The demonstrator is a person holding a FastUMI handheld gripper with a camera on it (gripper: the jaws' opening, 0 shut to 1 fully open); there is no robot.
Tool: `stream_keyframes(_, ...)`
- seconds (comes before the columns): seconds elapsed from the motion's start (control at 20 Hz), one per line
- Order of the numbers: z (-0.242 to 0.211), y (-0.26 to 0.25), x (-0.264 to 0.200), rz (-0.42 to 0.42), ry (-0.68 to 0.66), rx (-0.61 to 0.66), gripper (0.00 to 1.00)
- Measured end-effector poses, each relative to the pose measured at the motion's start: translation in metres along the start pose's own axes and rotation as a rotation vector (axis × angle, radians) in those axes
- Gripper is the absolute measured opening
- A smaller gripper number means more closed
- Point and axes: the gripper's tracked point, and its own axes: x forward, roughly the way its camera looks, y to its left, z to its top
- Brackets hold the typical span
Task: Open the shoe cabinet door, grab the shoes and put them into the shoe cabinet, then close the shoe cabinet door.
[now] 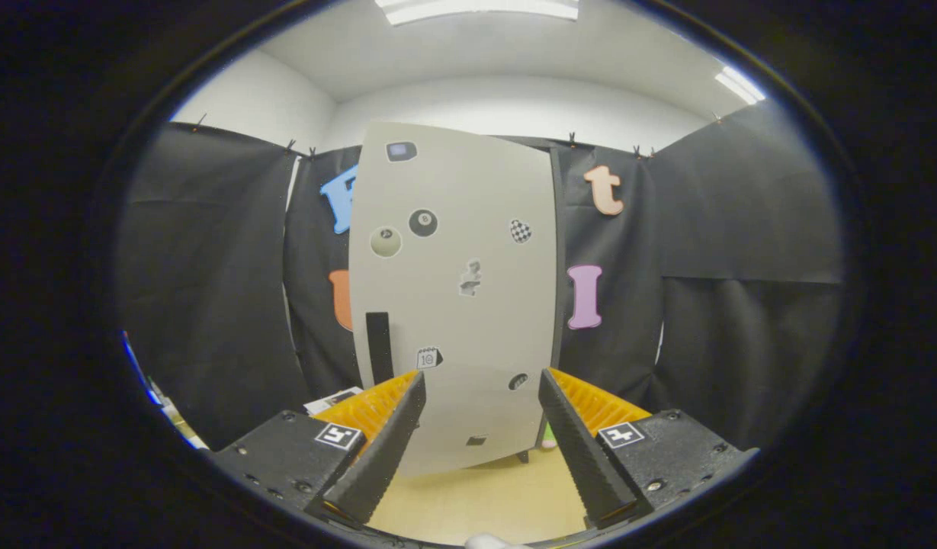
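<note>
Facing cabinet [453, 290], door [468, 229] shut; claw [479, 450] apart, empty. Either opening ahead or job finished.

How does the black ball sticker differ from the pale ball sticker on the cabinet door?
On the shoe cabinet door, closed beyond the open gripper, the black ball sticker is dark with a pale spot, while the pale ball sticker is light with a dark spot. The black one sits higher and nearer the door's middle; the pale one is lower, towards the black handle strip. The pale one looks slightly larger. Both are round.
</note>
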Motion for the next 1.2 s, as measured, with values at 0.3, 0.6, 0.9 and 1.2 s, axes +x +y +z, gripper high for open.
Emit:
stream_keyframes(0.3,0.002,-0.022,-0.039,-0.051,-0.004,0.022,0.98)
stream_keyframes(0.6,-0.01,-0.034,-0.063,-0.084,0.018,0.004,0.98)
stream_keyframes(0.9,-0.006,-0.038,-0.075,-0.093,0.008,-0.005,0.98)
stream_keyframes(1.2,-0.007,-0.035,-0.078,-0.075,0.011,0.003,0.98)
